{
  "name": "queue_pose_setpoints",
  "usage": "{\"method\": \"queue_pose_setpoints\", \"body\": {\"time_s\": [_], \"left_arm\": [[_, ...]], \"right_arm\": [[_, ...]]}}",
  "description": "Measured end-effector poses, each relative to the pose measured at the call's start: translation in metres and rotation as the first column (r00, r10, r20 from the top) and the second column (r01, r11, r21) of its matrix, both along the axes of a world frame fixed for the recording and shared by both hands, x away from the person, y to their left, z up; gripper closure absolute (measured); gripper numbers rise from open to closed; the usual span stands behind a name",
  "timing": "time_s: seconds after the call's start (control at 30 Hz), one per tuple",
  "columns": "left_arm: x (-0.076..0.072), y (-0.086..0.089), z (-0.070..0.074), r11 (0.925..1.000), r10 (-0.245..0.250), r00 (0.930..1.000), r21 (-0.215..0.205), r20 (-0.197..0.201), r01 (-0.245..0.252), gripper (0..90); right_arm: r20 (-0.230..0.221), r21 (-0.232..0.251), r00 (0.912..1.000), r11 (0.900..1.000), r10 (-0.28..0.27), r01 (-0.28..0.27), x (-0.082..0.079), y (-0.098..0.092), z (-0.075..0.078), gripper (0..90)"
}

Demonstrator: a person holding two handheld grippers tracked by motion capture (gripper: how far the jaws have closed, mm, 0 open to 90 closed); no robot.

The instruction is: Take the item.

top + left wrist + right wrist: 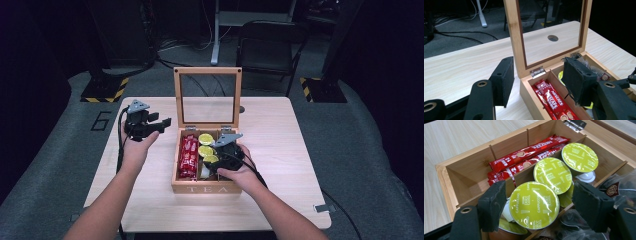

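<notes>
- The tabletop (280,150) is light wood, and pretty much everything sits around its middle, a bit nearer the far edge than the near one.
- Wooden tea box (181,186) sits at the centre of the tabletop with "TEA" on its front wall. Its glass-paned lid (207,71) stands upright on the hinges at the back.
- Inside the box are long compartments running front to back. The left one holds red Nescafe sticks (524,153) lying flat, and the middle one holds a row of capsules.
- Left gripper (150,127) is held in a hand above the tabletop, just left of the box, near its back left corner and not touching it. Its jaws are apart with nothing between them; the left gripper view looks past them at the box and lid.
- Right gripper (227,150) is down over the right half of the box, toward the front wall. In the right gripper view its jaws are apart, one on each side of the nearest capsule, and I don't see the pads pressing on it.
- That yellow-green cappuccino capsule (534,205) is the front one in the middle compartment, lid tilted up, resting on other capsules. Two more capsules (554,175) line up behind it toward the hinges.
- Dark clear-wrapped packets (616,187) sit in the right compartment, beside the capsules.
</notes>
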State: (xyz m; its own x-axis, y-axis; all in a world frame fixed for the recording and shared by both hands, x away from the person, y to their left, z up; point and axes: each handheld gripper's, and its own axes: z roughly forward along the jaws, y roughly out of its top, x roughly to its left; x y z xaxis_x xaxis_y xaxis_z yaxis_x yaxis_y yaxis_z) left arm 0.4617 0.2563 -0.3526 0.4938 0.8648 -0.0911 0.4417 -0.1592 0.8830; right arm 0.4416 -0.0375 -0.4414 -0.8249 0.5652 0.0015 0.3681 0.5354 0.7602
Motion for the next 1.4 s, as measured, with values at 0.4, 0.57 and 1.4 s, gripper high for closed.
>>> {"method": "queue_pose_setpoints", "body": {"time_s": [0.4,0.57,1.4], "left_arm": [[0.0,0.001,0.0,1.0,0.004,1.0,-0.002,0.002,-0.004,42.6],[0.0,0.002,0.0,1.0,0.002,1.0,0.0,0.004,-0.002,42.6],[0.0,0.003,-0.001,1.0,0.005,1.0,-0.003,0.001,-0.005,42.6]], "right_arm": [[-0.012,0.0,0.9999,1.0,0.011,-0.011,0.0,0.006,-0.003,27.5],[-0.017,-0.008,0.9997,1.0,0.019,-0.019,0.004,0.006,-0.006,29.1],[-0.029,-0.051,0.9989,0.998,0.037,-0.038,0.003,0.008,-0.01,36.5]]}}
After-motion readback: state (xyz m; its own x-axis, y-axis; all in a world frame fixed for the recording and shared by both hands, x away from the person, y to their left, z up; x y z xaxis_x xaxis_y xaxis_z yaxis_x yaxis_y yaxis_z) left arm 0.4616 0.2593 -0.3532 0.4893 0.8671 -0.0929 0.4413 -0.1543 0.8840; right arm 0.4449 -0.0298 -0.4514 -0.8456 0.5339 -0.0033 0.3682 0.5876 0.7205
